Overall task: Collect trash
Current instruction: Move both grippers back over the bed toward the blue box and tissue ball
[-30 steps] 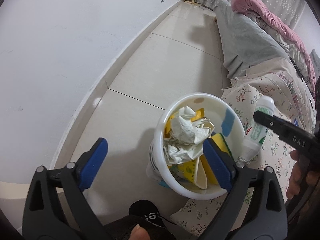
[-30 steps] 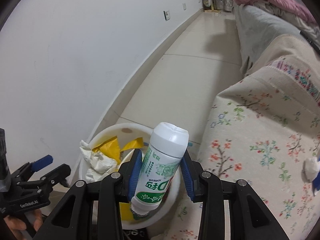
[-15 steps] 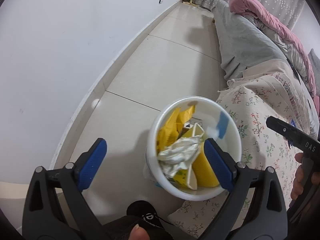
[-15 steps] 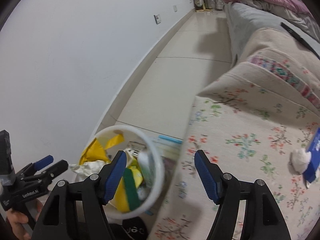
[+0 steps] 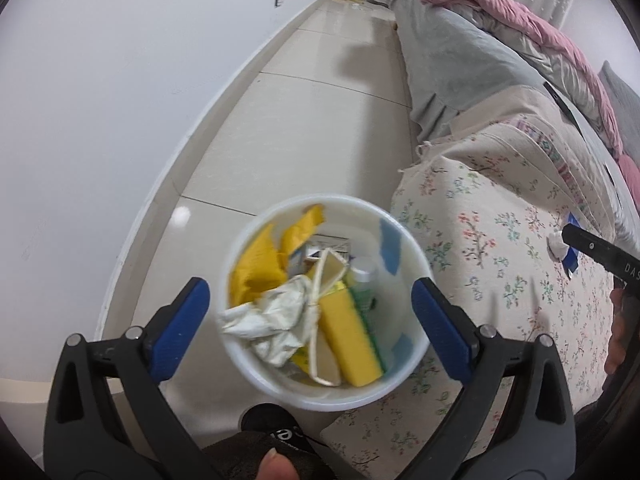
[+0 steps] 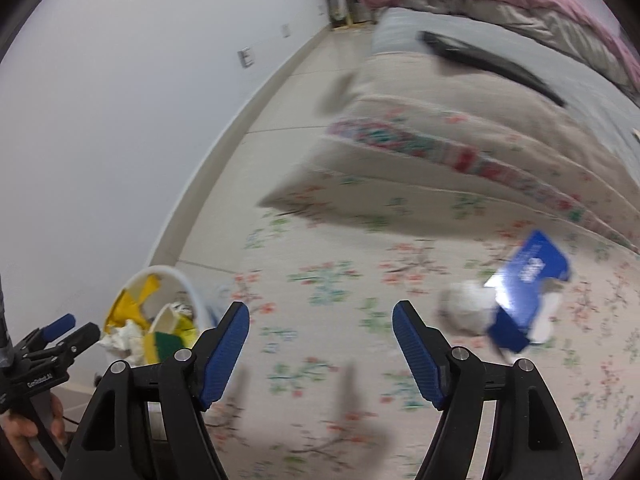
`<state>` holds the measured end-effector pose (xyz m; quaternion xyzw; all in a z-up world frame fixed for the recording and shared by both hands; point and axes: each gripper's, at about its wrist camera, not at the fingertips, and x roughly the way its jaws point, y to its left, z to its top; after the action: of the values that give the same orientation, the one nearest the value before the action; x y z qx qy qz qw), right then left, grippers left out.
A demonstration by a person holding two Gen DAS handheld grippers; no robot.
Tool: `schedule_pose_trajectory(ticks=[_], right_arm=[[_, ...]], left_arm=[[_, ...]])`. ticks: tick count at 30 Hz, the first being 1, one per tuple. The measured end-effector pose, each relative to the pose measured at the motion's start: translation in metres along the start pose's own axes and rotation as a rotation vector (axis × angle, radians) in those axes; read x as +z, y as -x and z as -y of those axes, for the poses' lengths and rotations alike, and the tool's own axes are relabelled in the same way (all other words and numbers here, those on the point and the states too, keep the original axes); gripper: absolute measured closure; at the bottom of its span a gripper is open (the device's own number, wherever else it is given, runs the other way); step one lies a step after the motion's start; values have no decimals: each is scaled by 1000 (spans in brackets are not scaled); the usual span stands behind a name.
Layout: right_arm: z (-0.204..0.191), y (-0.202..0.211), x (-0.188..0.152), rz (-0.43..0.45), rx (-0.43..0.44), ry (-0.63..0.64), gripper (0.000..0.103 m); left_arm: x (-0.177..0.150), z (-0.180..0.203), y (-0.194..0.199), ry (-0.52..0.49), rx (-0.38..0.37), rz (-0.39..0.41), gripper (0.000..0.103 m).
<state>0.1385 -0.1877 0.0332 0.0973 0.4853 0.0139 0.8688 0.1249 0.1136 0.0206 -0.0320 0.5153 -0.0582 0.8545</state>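
The right gripper (image 6: 320, 344) is empty, jaws opening; the blue packet (image 6: 524, 300) and white wad (image 6: 466, 310) lie ahead-right on the floral sofa cover (image 6: 340, 280), nearer it than the left gripper (image 5: 310, 320), which gapes empty.

I note a white bin (image 5: 404, 376) holding a yellow sponge (image 5: 348, 340) with a green edge, yellow wrappers (image 5: 256, 264), crumpled white paper (image 5: 276, 320) and a white-capped bottle (image 5: 362, 276) with a green label. I see the bedcover (image 6: 320, 280) as cream with a small floral print in red, pink and green, crossed by a band of red and teal, and on it lie a blue packet (image 6: 528, 280) with white lettering and a white wad (image 6: 464, 312). Both the left gripper (image 5: 312, 320) and the right gripper (image 6: 320, 344) are black with blue pads, the wall (image 5: 100, 100) is white, the floor tiles (image 5: 300, 120) are pale beige, and I record a grey blanket (image 5: 452, 64) and a pink quilt (image 5: 512, 16) further back.
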Motion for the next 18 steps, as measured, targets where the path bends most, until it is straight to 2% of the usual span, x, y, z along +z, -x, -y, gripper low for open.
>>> schedule_pose_trajectory(ticks=[8, 18], right_arm=[[71, 13, -3, 22, -47, -115, 25], [161, 20, -15, 5, -93, -276, 25]], left_arm=[[4, 51, -8, -77, -14, -14, 2], [0, 131, -26, -213, -66, -42, 2]])
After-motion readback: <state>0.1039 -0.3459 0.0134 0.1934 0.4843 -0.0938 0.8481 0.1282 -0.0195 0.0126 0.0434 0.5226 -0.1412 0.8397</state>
